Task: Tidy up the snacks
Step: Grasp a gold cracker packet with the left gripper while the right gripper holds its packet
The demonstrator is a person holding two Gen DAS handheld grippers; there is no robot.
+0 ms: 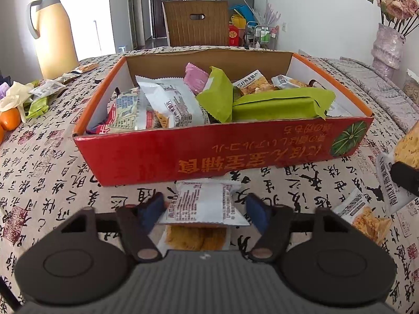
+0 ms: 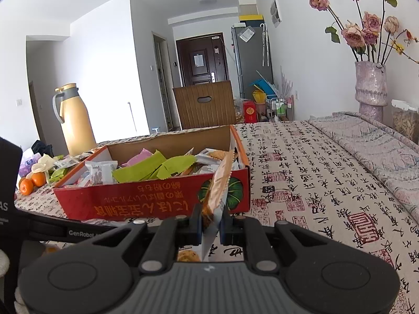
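Note:
A red cardboard box (image 1: 209,154) with an orange rim holds several snack packets in white, green and pink. It also shows in the right wrist view (image 2: 146,201). My left gripper (image 1: 204,206) is open, with its jaws either side of a white snack packet (image 1: 201,204) lying on the table just in front of the box. My right gripper (image 2: 210,226) is shut on an orange and white cracker packet (image 2: 217,191), held upright above the table near the box's right front corner. That packet also shows at the right edge of the left wrist view (image 1: 408,146).
A cracker packet (image 1: 364,217) lies on the calligraphy tablecloth to the right. More packets (image 1: 47,89), oranges (image 1: 10,119) and a yellow thermos (image 1: 52,34) stand at the left. A vase of roses (image 2: 370,86) and a jar (image 2: 404,120) stand at the far right. A wooden chair (image 1: 196,23) is behind the table.

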